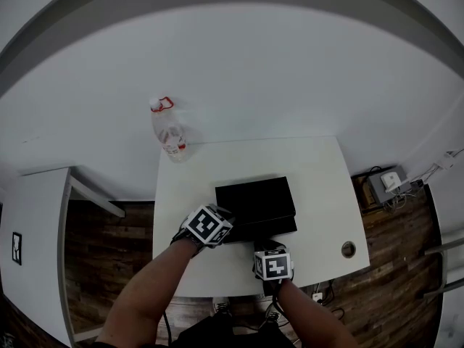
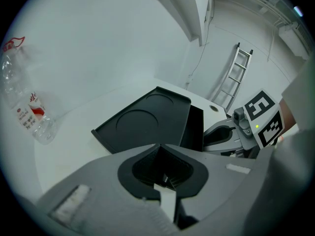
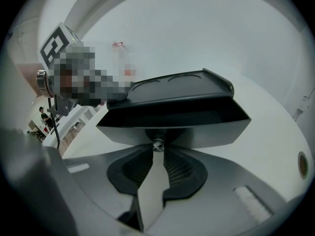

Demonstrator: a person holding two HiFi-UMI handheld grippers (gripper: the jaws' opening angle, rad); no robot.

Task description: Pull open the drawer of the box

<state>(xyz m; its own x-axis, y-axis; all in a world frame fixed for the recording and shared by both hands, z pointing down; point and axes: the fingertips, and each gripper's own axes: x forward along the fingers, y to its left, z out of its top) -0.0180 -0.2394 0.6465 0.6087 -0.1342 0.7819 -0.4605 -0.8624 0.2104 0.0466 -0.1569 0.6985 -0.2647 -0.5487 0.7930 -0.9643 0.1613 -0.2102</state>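
Our right hand-held gripper (image 3: 157, 150), clamped on the knob (image 3: 158, 144) of the part-open drawer (image 3: 197, 128), has the box (image 1: 254, 194) at twelve o'clock on the tabletop (image 1: 322, 187), so we'd pull toward six; our left hand-held gripper (image 2: 159, 147), jaws together and empty, sits at the box's eight.

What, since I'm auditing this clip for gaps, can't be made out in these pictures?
- Drawer contents: in the right gripper view its front wall and shadow hide them; in the head view they are too dark.
- Bottle label print: too small and blurred in every view.
- Whether the left gripper touches the box: its own body hides the contact in the left gripper view and covers that corner in the head view.
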